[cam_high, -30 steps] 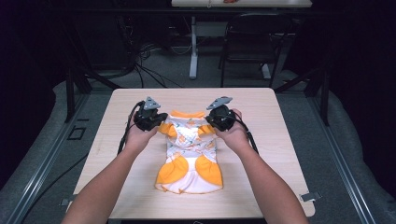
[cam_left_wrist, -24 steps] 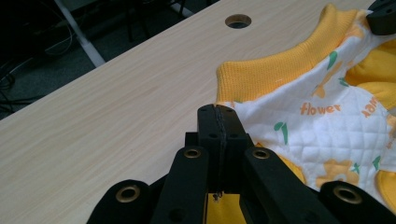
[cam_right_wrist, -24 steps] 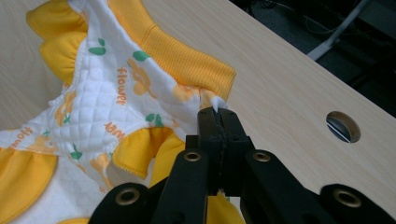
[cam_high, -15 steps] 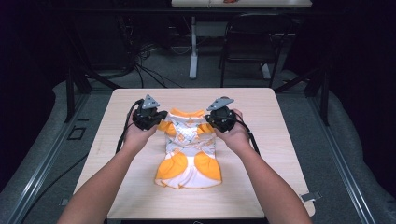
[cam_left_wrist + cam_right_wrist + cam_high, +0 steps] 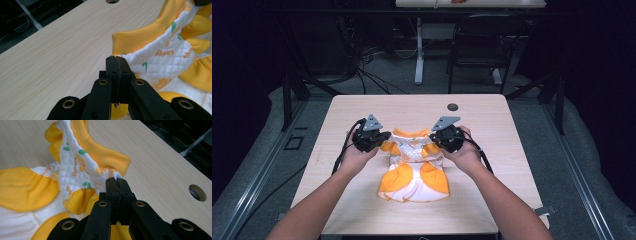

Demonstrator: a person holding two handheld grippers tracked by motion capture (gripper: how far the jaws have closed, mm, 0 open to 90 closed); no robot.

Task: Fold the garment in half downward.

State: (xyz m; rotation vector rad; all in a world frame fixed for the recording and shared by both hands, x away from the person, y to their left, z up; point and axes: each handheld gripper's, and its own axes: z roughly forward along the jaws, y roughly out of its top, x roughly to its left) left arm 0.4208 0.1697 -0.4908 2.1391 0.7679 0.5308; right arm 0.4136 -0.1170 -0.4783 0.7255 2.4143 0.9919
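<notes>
A small orange and white quilted garment with a ribbed orange collar lies on the wooden table, collar end farthest from me. My left gripper is shut on the garment's left shoulder; in the left gripper view the jaws are pressed together at the edge of the white quilted cloth. At the other shoulder my right gripper is shut too. A bit of white cloth sticks out between its closed jaws in the right gripper view.
A round cable hole sits in the table near its far edge, also seen as a hole in the right gripper view. Beyond the table stand a chair and another desk's leg, with cables on the floor.
Both grippers have drawn the garment's shoulder end a little away from me, and the garment lies slightly farther up the table and more stretched out.
</notes>
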